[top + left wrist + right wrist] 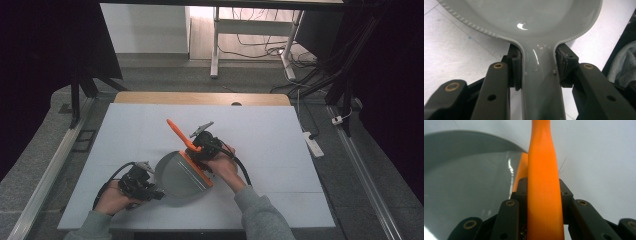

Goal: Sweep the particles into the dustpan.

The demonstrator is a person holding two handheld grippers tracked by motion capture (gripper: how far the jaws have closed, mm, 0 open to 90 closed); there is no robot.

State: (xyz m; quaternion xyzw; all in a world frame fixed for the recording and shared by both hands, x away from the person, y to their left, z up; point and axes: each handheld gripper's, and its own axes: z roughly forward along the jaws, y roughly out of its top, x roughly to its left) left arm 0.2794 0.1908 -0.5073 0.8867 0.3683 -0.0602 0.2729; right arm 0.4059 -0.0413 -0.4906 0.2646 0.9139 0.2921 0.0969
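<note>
**High view.** We record a grey dustpan (176,176) lying flat on the white table (125,135), near its front edge, between the two hands. The left gripper (150,192) holds it by the handle on the near-left side. The right gripper (202,150) carries an orange brush (186,145) by its handle, the orange head set along the pan's straight right-hand lip. We judge this a sweeping arrangement: one hand steadies the pan while the other works the brush at its mouth. We see no debris on the table.

**Left gripper view.** We note the jaws closed on the dustpan handle (540,82), a pad pressed against each side where the handle narrows below the ribbed rim of the bowl. Gripping at that neck likely keeps the pan from swivelling. The white table lies on both sides, with a grey sleeve (625,65) at right.

**Right gripper view.** We note the jaws clamped on the orange brush handle (544,192), which runs straight up between them. The dustpan's grey bowl (469,185) lies to the left of it, the table to the right. The hold part-way along the handle probably gives control of the head.
</note>
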